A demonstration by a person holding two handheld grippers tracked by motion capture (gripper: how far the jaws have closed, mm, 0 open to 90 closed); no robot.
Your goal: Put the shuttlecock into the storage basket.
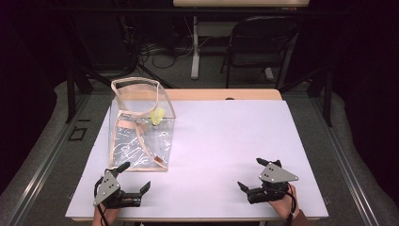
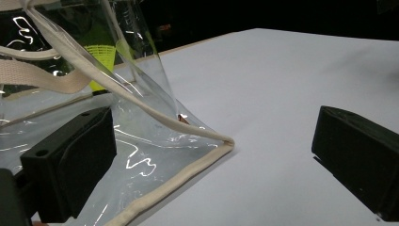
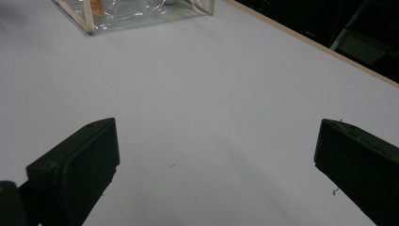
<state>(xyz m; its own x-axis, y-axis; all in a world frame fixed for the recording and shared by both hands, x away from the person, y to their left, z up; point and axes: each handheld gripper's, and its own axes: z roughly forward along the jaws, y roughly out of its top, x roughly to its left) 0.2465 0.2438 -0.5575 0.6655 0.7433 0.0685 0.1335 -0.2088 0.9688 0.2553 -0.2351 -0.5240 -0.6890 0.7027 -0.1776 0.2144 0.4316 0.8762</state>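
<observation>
A clear plastic tote bag [image 1: 141, 127] with beige trim and straps stands on the left half of the white table [image 1: 226, 141]. Inside it lies a yellow-green shuttlecock [image 1: 157, 116], also seen through the plastic in the left gripper view [image 2: 101, 54]. My left gripper [image 1: 135, 176] rests near the front left edge, open, with the bag's front bottom corner [image 2: 226, 143] between and just beyond its jaws. My right gripper [image 1: 251, 174] rests near the front right, open over bare table, and the bag's base [image 3: 136, 14] lies far ahead of it.
Behind the table stand a dark folding chair [image 1: 261, 42] and a white table leg [image 1: 195, 47] among floor cables. A wooden strip [image 1: 226, 94] edges the table's far side. Bare white surface spreads across the table's middle and right.
</observation>
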